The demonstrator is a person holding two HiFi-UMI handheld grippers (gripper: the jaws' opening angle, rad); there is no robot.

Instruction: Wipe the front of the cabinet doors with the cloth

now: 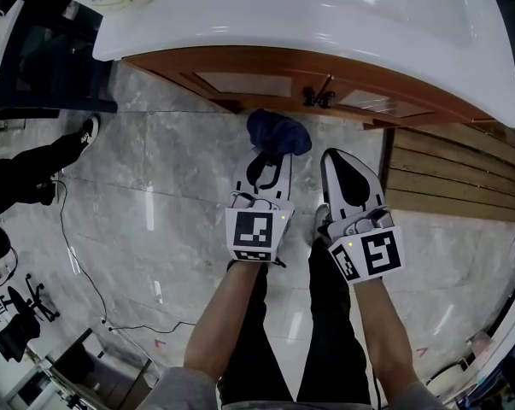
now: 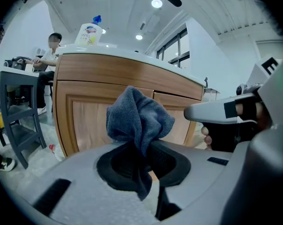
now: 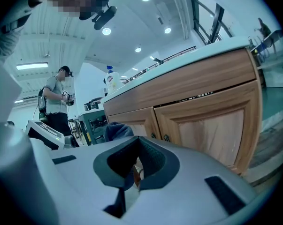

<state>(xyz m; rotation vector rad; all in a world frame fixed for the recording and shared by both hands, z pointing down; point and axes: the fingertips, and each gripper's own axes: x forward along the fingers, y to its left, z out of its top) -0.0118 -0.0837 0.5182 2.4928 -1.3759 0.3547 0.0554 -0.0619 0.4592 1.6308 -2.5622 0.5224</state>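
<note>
Left gripper [image 1: 268, 161] fingers [image 2: 174, 165] clamped on blue cloth [image 2: 139, 118], wooden cabinet doors [image 2: 92, 121] just beyond; right gripper [image 1: 342, 165] fingers together. Marble floor [image 1: 155, 203], white sink countertop [image 1: 266, 15] above.

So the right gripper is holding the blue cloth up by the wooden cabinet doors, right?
No, it's the left gripper that holds the blue cloth up by the wooden cabinet doors, as the left gripper view shows.
</note>
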